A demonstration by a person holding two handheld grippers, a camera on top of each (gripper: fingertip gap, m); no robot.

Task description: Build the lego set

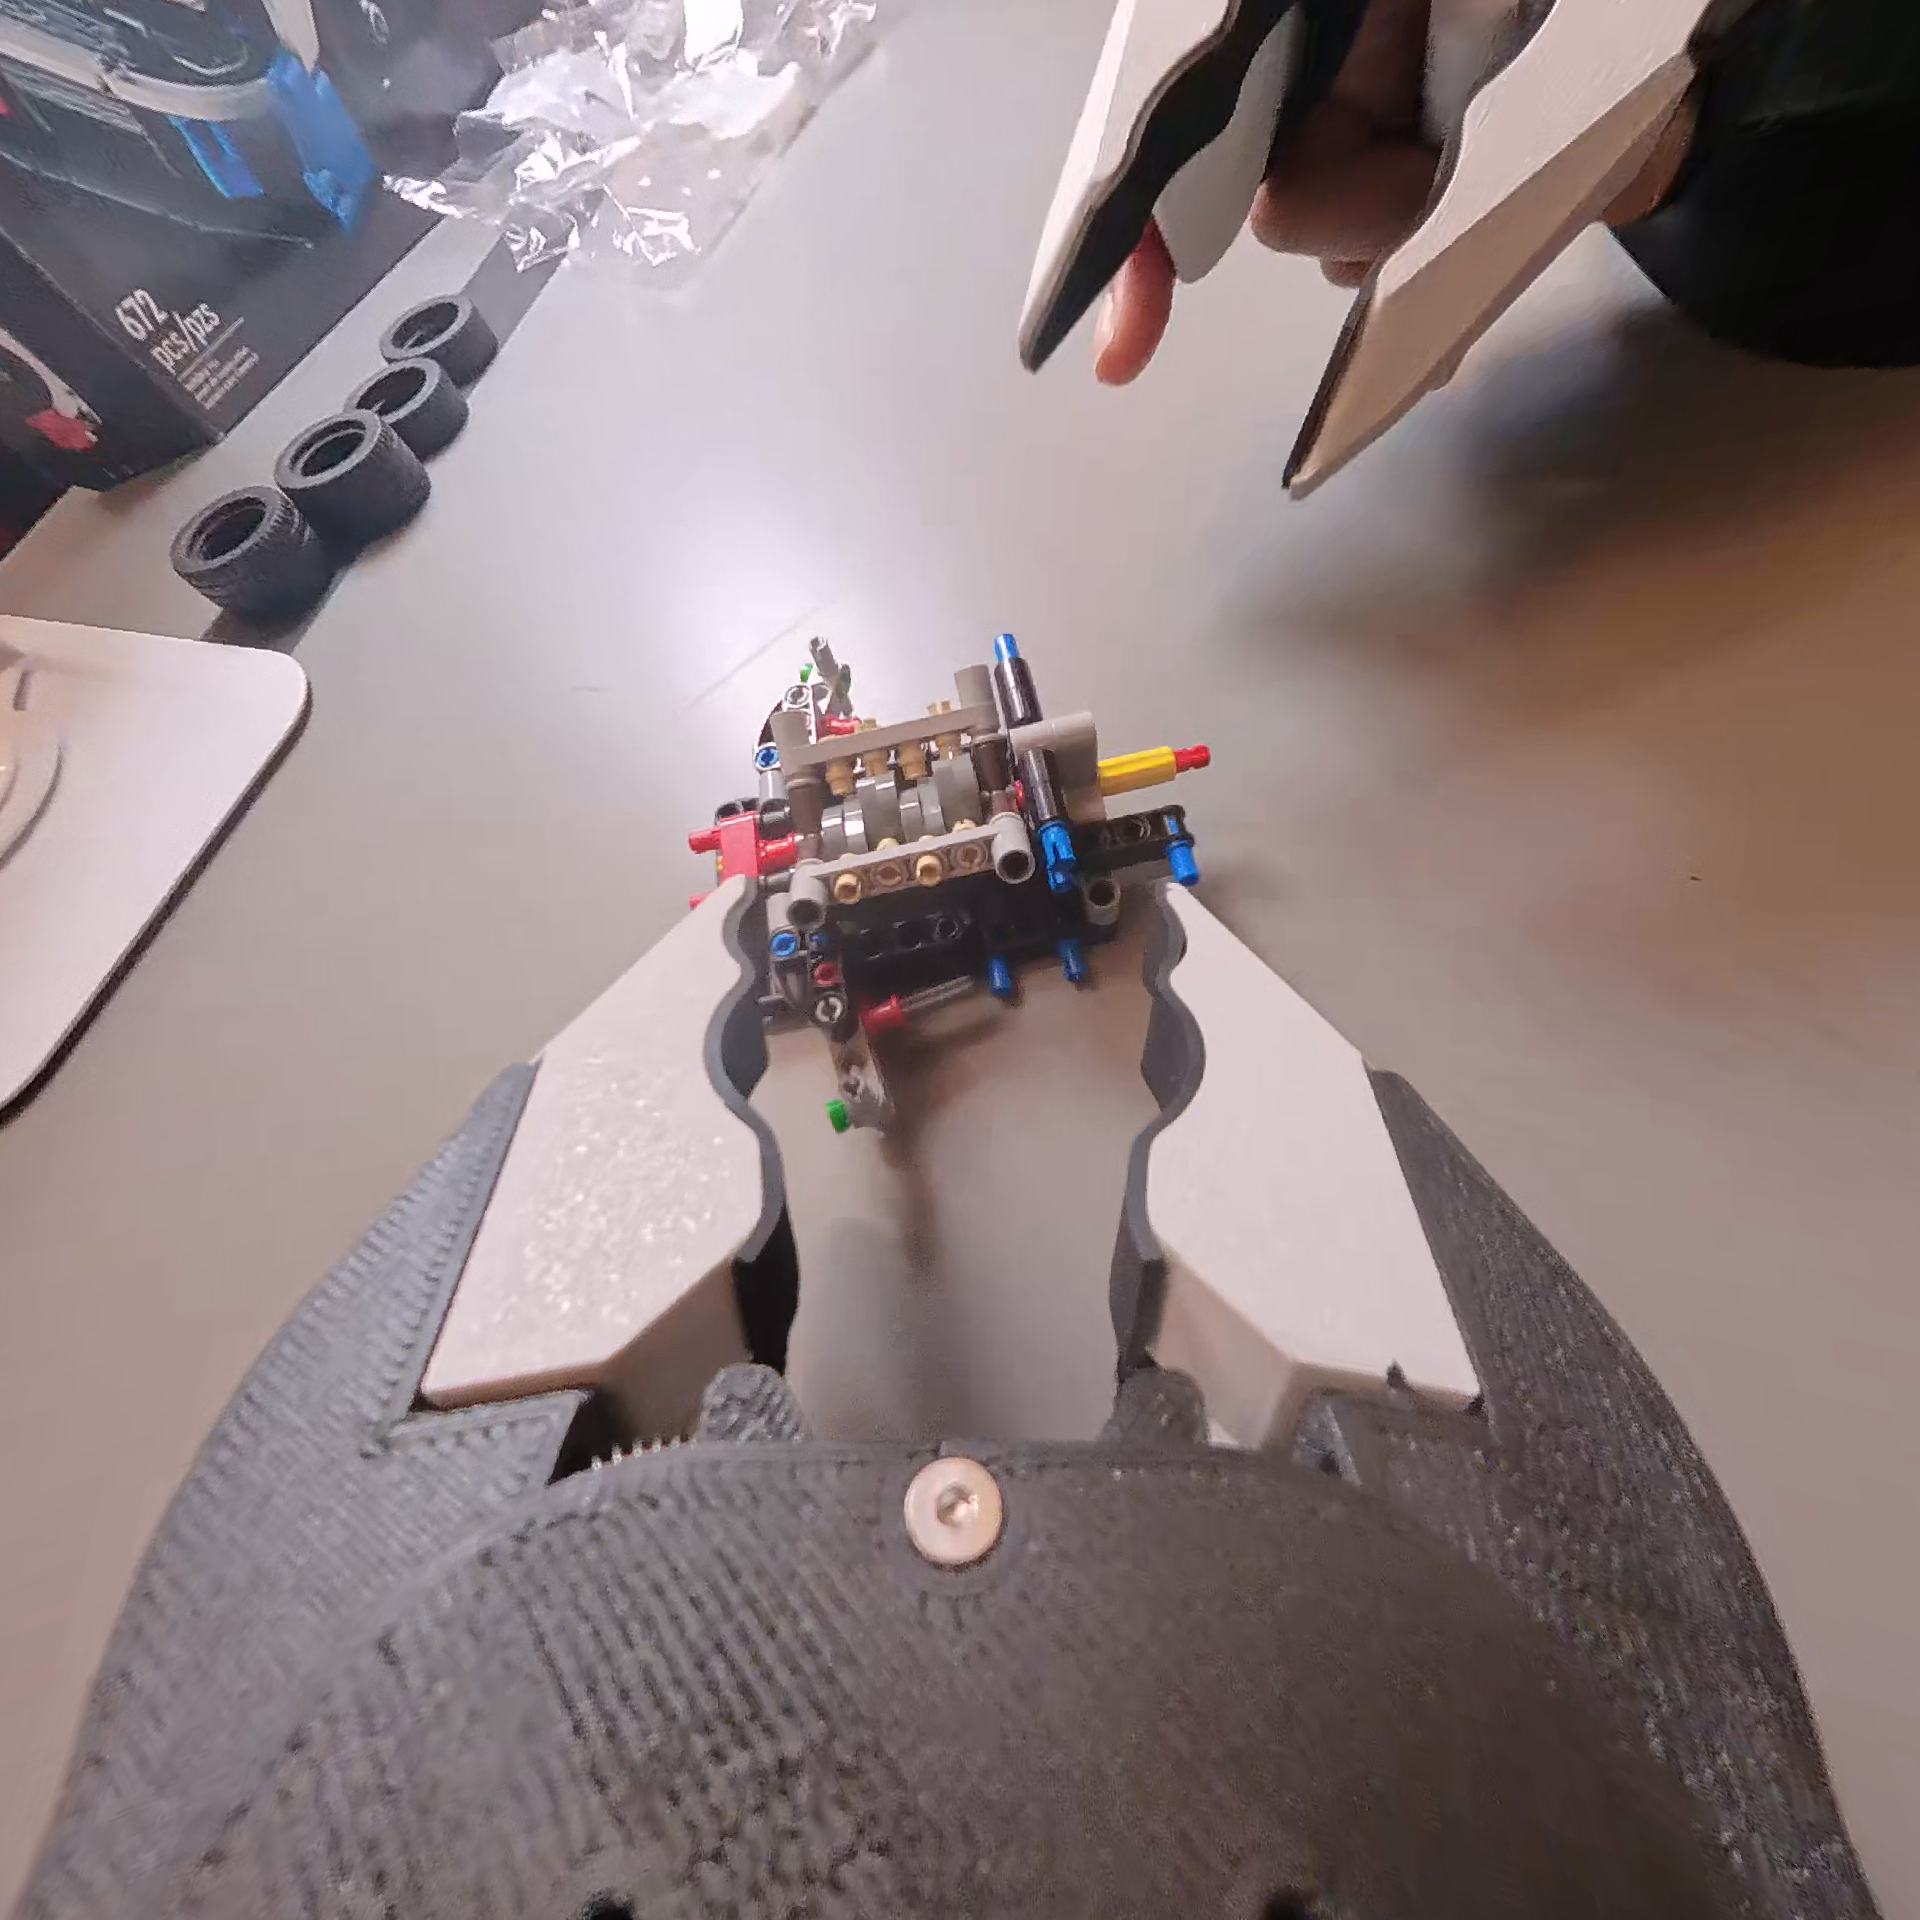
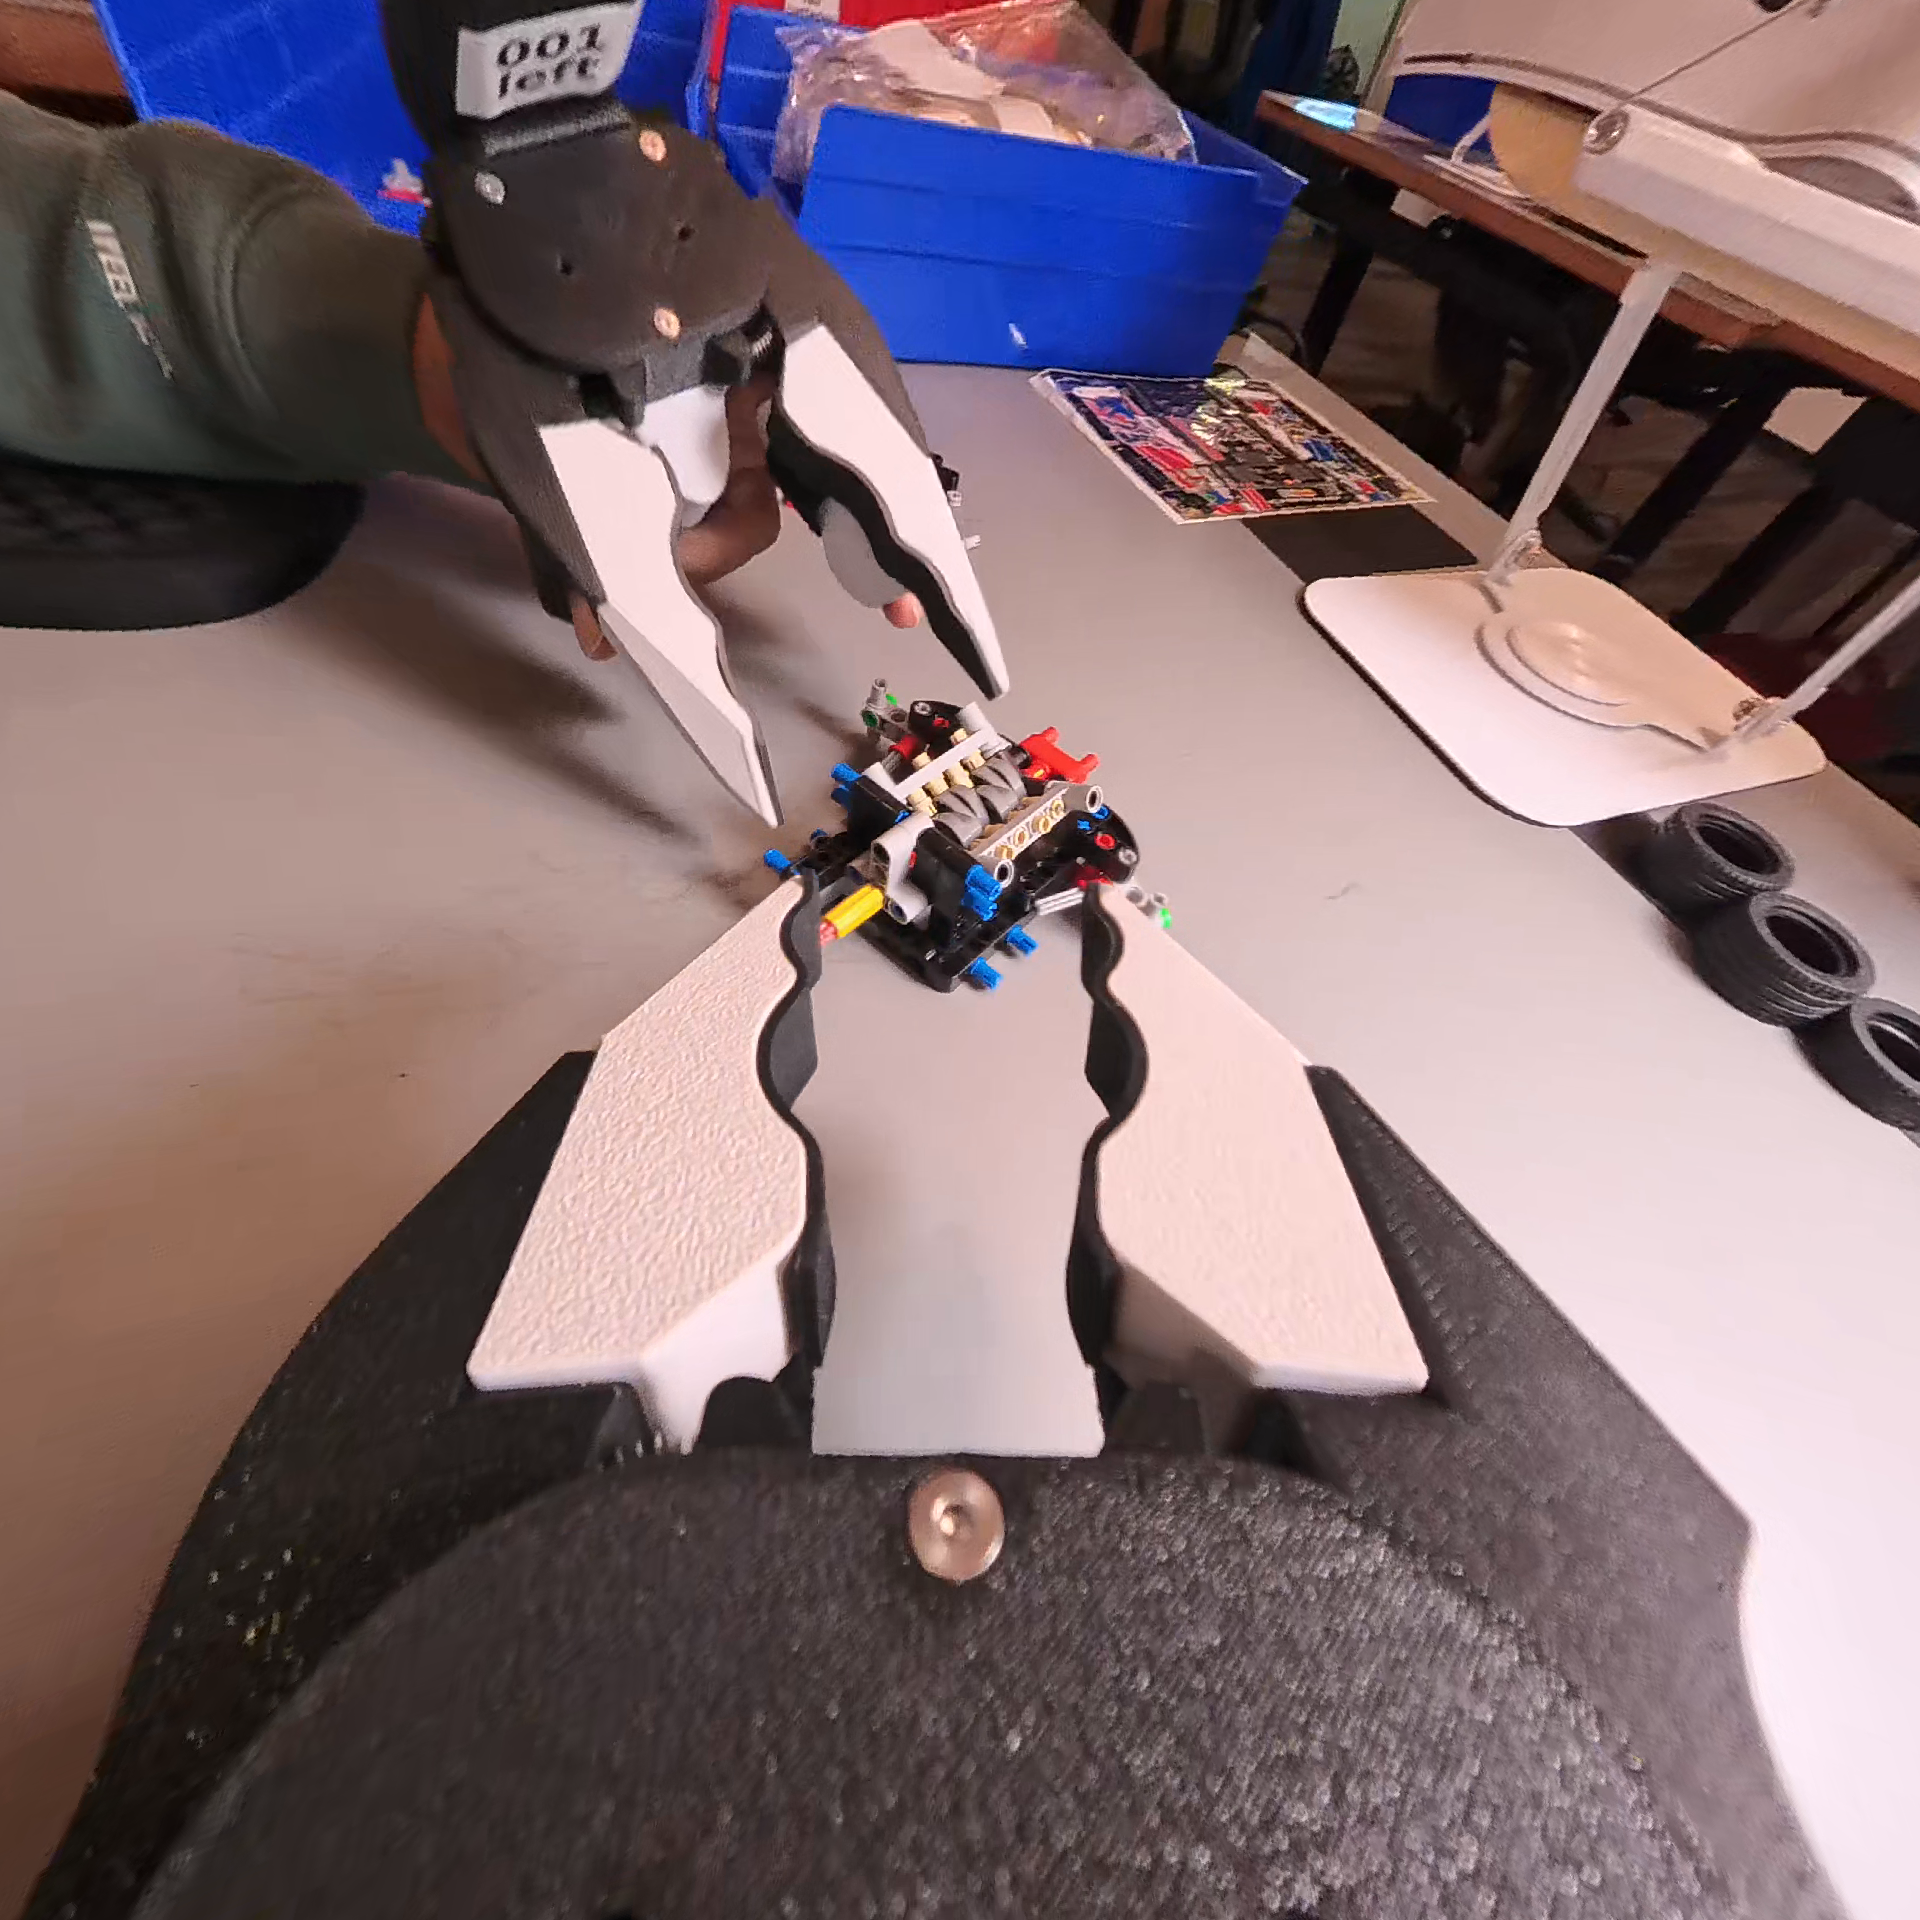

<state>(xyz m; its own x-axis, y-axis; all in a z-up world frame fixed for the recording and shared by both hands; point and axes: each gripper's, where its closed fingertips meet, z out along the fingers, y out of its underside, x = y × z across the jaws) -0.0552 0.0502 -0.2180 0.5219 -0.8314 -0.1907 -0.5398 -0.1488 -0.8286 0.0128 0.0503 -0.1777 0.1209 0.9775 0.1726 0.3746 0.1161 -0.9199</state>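
Assembly of grey, black, red and blue plastic lego beams and pins (image 1: 935, 842) sits on the grey table (image 1: 1455, 935), between both grippers. The left gripper (image 1: 951, 904) has its white fingers apart, tips flanking the model's near side. The right gripper (image 2: 945, 904) is likewise spread, empty. Four black rubber tyres (image 1: 343, 468) lie far left beside the dark box (image 1: 156, 260).

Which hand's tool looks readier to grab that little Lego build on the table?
Probably the left gripper: its open fingers flank the Lego build closely in its own view. The right gripper hangs open, higher and farther off.
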